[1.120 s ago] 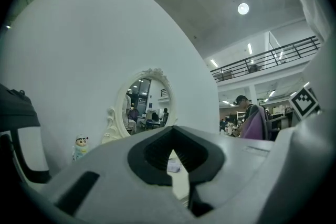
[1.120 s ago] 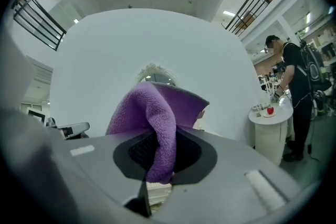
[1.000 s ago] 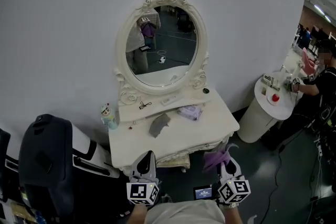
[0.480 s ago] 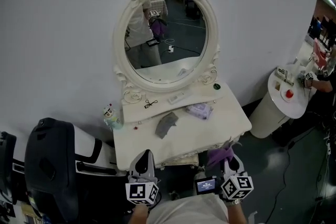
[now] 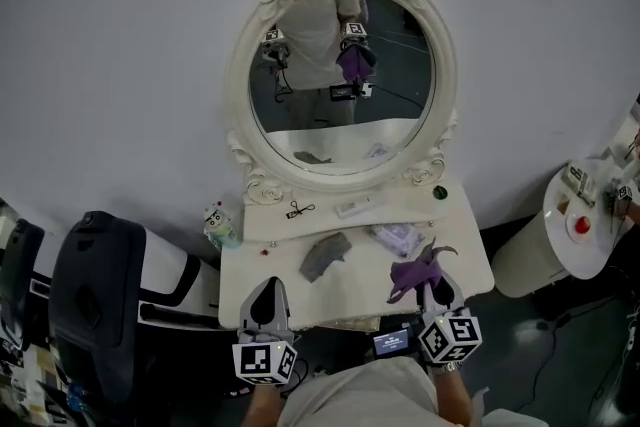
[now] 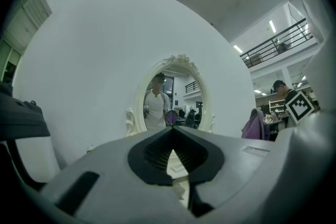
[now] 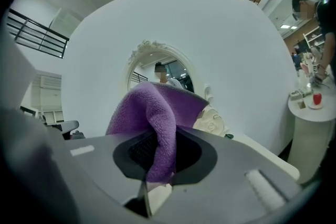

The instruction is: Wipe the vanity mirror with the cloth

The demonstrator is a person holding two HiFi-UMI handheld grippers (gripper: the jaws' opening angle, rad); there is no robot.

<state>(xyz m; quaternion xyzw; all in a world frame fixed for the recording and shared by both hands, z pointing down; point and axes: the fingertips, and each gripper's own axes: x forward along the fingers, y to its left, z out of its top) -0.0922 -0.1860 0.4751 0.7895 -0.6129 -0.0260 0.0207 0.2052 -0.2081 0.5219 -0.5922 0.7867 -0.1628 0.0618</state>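
The oval vanity mirror point(image 5: 343, 85) in its ornate white frame stands at the back of the white vanity table point(image 5: 460, 260). My right gripper point(image 5: 437, 287) is shut on a purple cloth point(image 5: 413, 270), held over the table's front right edge, well short of the glass. In the right gripper view the purple cloth point(image 7: 152, 113) bulges out of the right gripper point(image 7: 160, 165) and covers the lower part of the mirror point(image 7: 157, 68). My left gripper point(image 5: 265, 298) hangs at the table's front left, shut and holding nothing. In the left gripper view the left gripper point(image 6: 172, 131) points at the mirror point(image 6: 173, 105).
On the table lie a grey cloth point(image 5: 325, 255), a pale lilac cloth point(image 5: 397, 237), a white bar point(image 5: 357, 207), a black clip point(image 5: 299, 210) and a small figure bottle point(image 5: 222, 225). A black chair point(image 5: 95, 305) stands left; a round white side table point(image 5: 570, 235) stands right.
The view has swung to centre the mirror, which now reflects the person and both grippers. Both grippers have moved forward to the table's front edge, the right still holding the purple cloth.
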